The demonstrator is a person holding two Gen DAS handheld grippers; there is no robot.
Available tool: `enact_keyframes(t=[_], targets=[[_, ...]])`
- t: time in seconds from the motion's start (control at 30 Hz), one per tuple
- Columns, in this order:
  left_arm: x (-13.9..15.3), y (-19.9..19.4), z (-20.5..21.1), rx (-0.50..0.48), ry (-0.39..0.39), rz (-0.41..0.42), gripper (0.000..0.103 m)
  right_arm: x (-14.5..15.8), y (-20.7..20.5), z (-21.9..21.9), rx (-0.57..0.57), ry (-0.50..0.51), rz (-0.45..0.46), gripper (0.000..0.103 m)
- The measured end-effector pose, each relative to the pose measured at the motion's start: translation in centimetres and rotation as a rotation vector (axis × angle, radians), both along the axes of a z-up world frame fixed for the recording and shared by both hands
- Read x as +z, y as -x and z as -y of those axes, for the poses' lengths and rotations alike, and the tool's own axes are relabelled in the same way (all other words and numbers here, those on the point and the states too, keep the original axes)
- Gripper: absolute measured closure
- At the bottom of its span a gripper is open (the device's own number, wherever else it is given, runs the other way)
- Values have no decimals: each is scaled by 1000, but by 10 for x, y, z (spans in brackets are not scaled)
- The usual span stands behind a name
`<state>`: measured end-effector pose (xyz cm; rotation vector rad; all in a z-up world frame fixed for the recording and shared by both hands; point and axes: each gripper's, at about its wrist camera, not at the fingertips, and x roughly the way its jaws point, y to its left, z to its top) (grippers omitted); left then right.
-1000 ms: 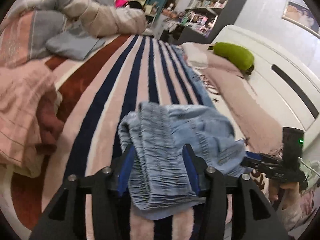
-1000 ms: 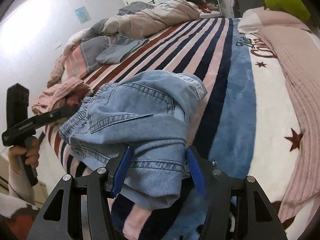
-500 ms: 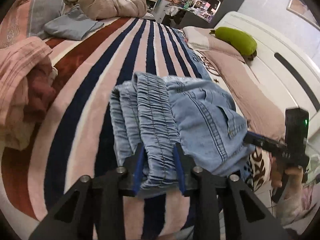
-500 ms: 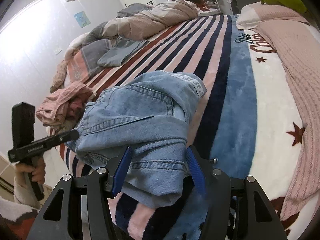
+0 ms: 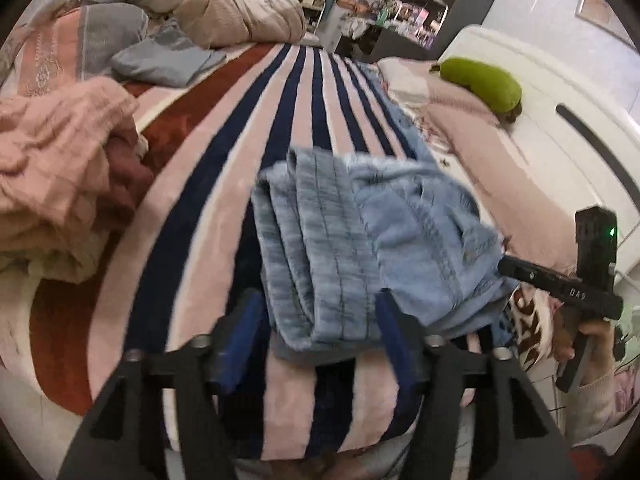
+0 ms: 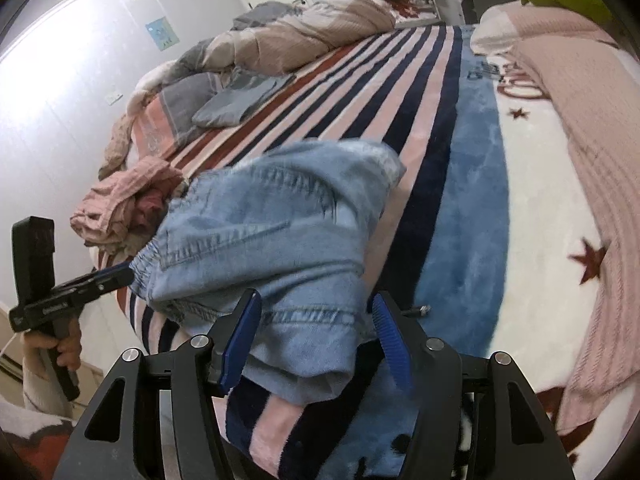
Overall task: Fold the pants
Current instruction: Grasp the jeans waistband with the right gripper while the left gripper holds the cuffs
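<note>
Bunching denim pants [image 5: 360, 248], waistband gathered

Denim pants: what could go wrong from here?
1. The denim pants lie bunched in several layers between the open left tongs and open right tongs. Closing may catch only some layers, and the fold could come apart.
2. The bundle sits near the edge of the striped blanket, so a tug toward the person might drag it off.
</note>
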<state>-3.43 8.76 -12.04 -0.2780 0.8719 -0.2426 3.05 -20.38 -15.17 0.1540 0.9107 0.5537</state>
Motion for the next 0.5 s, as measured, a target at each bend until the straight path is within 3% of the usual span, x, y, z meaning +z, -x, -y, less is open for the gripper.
enact_keyframes(t=[0.03,0.17,0.5], targets=[[3,-3,-3,0,11,7,39,4,-1,3,-5,-7,10,40],[4,-21,-11,-7,86,12,31,17,-11,8,-22,-7,40,38],[-23,-60,-5,-19,108,-68,31,5,-34,0,9,13,-5,32]])
